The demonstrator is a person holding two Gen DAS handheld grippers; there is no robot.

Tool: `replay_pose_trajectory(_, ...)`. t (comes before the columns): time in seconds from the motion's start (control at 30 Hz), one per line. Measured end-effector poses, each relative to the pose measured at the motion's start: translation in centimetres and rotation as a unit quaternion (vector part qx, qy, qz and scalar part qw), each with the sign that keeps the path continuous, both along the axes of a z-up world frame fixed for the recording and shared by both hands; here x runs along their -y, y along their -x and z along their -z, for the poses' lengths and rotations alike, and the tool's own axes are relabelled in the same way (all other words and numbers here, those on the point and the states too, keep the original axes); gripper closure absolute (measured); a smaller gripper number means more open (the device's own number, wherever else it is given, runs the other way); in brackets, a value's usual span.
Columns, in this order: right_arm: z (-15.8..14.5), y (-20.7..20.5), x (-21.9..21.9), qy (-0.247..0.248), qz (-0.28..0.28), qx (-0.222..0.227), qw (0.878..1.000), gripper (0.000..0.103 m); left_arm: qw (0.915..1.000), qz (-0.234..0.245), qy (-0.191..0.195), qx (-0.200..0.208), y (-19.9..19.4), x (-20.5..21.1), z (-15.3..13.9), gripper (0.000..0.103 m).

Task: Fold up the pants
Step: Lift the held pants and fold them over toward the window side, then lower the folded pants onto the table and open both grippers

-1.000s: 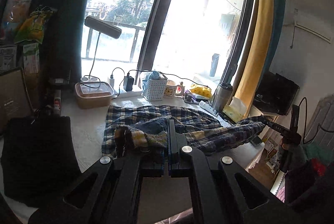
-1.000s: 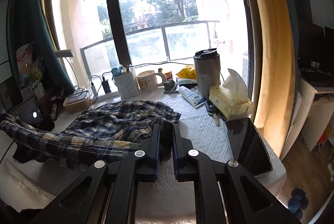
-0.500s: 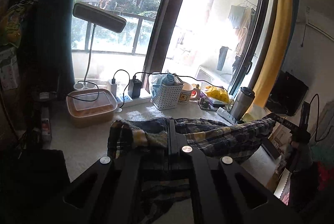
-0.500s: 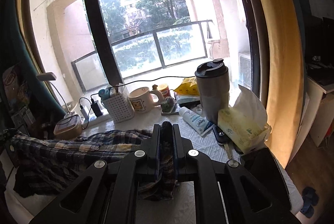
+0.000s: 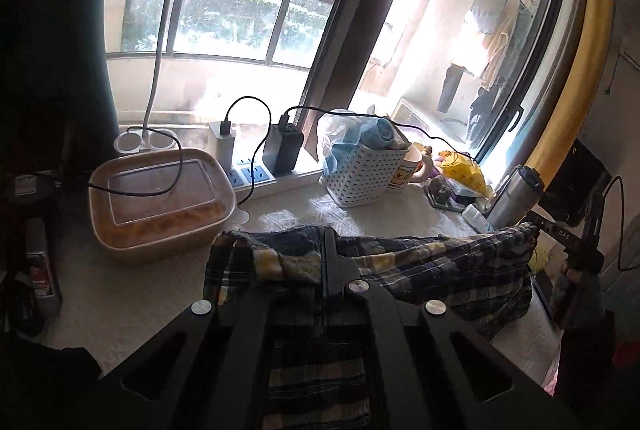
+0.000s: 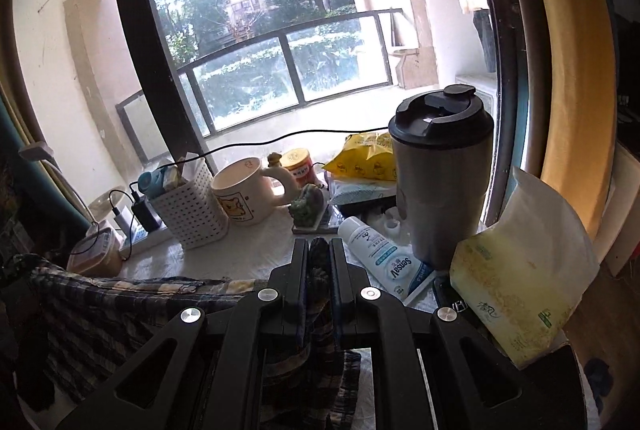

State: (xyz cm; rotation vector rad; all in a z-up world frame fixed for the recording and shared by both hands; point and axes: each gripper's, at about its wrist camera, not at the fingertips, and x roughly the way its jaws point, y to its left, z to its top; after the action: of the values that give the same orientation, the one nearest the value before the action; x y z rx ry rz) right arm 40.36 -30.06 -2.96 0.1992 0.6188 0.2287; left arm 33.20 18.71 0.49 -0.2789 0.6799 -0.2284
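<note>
Pants point(image 5: 448, 266) hang stretched between both grippers' downward-tilted fingers point(image 6: 320, 262), apparently pinched tight at each end.

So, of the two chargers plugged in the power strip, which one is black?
The right-hand charger, next to the white basket. The charger on its left is white.

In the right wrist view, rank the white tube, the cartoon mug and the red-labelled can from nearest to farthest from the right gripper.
From the right gripper:
1. White tube, lying just right of the fingertips.
2. Mug, behind and to the left.
3. Red-labelled can, farthest back, by the window.
</note>
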Motion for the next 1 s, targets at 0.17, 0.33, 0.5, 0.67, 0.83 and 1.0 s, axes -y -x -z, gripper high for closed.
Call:
replay_pose_trajectory(0.17, 1.8, -3.9, -1.6, 0.021, -0.004, -0.023, 0.999, 0.093, 0.9995, -0.009, 0.010, -0.029, -3.5, -1.4, 2.7, 0.101)
replay_pose_trajectory(0.33, 3.6, -6.9, -3.1, 0.050, 0.000, -0.045, 0.998, 0.093, 0.9985, -0.032, -0.022, -0.039, -5.2, -2.3, 4.3, 0.017)
replay_pose_trajectory(0.5, 3.9, -8.2, -3.6, 0.080, 0.013, -0.052, 0.995, 0.076, 0.9985, -0.049, -0.017, -0.016, -4.0, -3.8, 2.9, 0.009)
replay_pose_trajectory(0.67, 1.5, -5.8, -3.5, 0.089, 0.014, -0.011, 0.996, 0.011, 0.9976, -0.051, -0.036, -0.030, -0.5, -3.8, 3.2, 0.009)
replay_pose_trajectory(0.83, 1.8, -0.8, -2.1, 0.090, 0.019, -0.019, 0.996, 0.011, 0.9960, -0.052, -0.027, -0.067, 4.6, -3.2, 6.1, 0.009)
replay_pose_trajectory(1.0, 4.2, 4.8, 0.1, 0.072, 0.037, -0.061, 0.995, 0.011, 0.9947, -0.060, -0.003, -0.084, 8.6, -2.6, 7.4, 0.009)
